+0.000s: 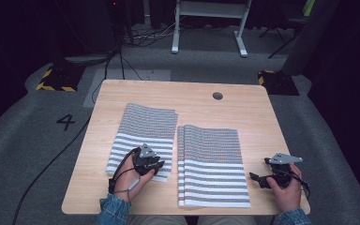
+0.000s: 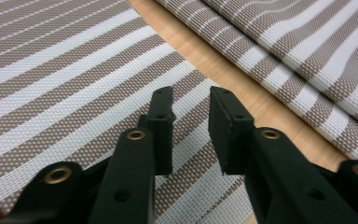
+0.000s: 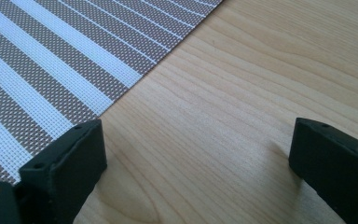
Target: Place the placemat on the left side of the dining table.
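Two stacks of striped placemats lie on the table [image 1: 122,93] — the left gripper [image 1: 155,164] sits on the left stack [image 1: 145,136], jaws narrow, nothing pinched yet; the right gripper [image 1: 258,179], beside the right stack [image 1: 213,164], gapes wide — lifting looks unstarted.

Table: you work at a light wooden table [image 1: 243,101] with a round cable hole [image 1: 217,95] near its far edge.
Floor: grey carpet [image 1: 23,140], marked "4" [image 1: 65,122] to your left.
Hazard bases: yellow-black striped [image 1: 56,79], at both far corners.
Beyond: white desk frame [image 1: 206,26]; surroundings dark.
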`<state>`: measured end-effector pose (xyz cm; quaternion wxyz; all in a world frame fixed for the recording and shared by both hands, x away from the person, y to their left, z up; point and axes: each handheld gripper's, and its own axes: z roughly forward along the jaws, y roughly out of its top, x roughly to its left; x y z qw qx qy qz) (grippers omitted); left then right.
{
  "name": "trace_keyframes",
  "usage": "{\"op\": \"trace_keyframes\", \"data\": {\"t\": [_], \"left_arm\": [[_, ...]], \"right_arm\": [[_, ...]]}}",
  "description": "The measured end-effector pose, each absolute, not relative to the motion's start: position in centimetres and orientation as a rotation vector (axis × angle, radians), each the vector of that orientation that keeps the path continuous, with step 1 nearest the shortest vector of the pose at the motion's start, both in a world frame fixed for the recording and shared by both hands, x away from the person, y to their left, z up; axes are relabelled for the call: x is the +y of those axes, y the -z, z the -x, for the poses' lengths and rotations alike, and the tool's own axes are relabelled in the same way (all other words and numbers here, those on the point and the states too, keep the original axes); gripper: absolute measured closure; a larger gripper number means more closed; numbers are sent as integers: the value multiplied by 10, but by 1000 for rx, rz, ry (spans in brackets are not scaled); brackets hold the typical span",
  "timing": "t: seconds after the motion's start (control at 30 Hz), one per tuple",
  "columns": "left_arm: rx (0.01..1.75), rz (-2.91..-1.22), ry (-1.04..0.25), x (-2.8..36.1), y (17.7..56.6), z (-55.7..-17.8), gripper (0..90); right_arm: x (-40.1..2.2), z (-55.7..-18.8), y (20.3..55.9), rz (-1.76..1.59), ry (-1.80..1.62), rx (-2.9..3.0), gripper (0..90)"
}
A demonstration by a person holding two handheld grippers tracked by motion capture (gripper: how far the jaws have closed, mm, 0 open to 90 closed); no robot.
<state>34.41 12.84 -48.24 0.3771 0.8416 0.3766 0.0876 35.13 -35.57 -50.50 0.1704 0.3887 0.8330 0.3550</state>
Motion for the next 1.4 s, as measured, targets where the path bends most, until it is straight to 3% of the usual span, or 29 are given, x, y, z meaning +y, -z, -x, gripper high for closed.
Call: {"op": "trace_keyframes", "data": {"t": [0.1, 0.23, 0.37, 0.6, 0.8, 0.97, 1.23, 1.4], "left_arm": [[856, -2193, -223, 119, 483, -340, 485], [822, -2219, -221, 108, 486, -336, 394], [806, -2266, -278, 99, 497, -335, 368], [854, -2220, -301, 107, 498, -339, 606], [893, -2182, -284, 111, 494, -342, 699], [886, -2132, -355, 118, 482, -342, 818], [841, -2045, -494, 129, 459, -337, 860], [850, -1929, -590, 155, 439, -334, 863]], "right_arm": [[-356, -351, 505, -1104, -1009, 2366, 41], [-356, -351, 505, -1104, -1009, 2366, 41], [-356, -351, 505, -1104, -1009, 2366, 41], [-356, -351, 505, -1104, -1008, 2366, 41], [-356, -351, 505, -1104, -1008, 2366, 41], [-356, -351, 505, -1104, -1008, 2366, 41], [-356, -351, 505, -1104, -1008, 2366, 41], [-356, -351, 505, -1104, -1008, 2366, 41]]}}
